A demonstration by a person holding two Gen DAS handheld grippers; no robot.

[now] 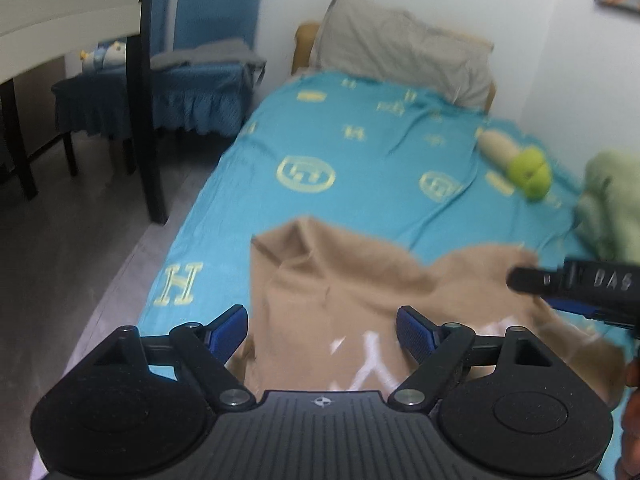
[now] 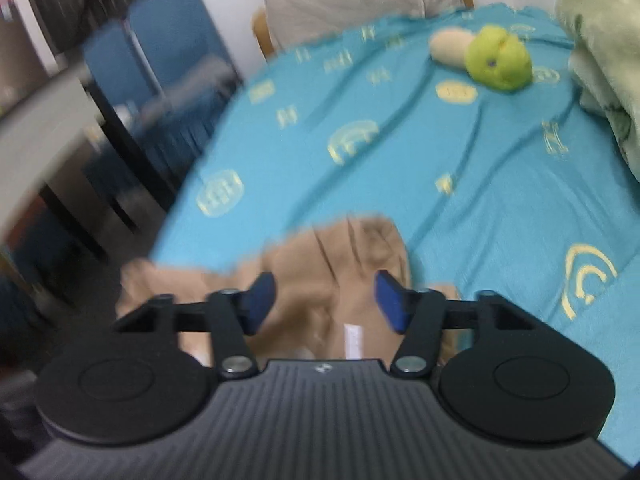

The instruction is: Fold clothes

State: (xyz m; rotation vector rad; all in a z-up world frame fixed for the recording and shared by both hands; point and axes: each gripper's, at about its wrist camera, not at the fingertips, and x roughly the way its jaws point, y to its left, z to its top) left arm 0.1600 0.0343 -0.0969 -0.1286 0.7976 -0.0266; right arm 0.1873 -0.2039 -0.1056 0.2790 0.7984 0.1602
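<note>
1. The left tongs (image 1: 320, 330) stand spread wide, blue pads clear on either side with nothing pinched; below and between them lies the tan garment (image 1: 360, 288), so these tongs look free to pick a fresh hold.
2. The right tongs (image 2: 326, 300) are parted more narrowly, and the same cloth lies beneath their gap without either pad pressing it, as far as the blur allows.
3. The garment rests flat on the bed (image 1: 340, 148) directly under both tongs, probably laid out so a fold can be made on a level surface.
4. Ahead and right of the right tongs sits a green plush toy (image 2: 498, 58), well apart from the garment.
5. Further right, a pale green blanket (image 2: 600, 52) is bunched at the bed's edge, out of the folding area.
6. Beyond everything, a grey pillow (image 1: 400, 46) leans at the head.
</note>
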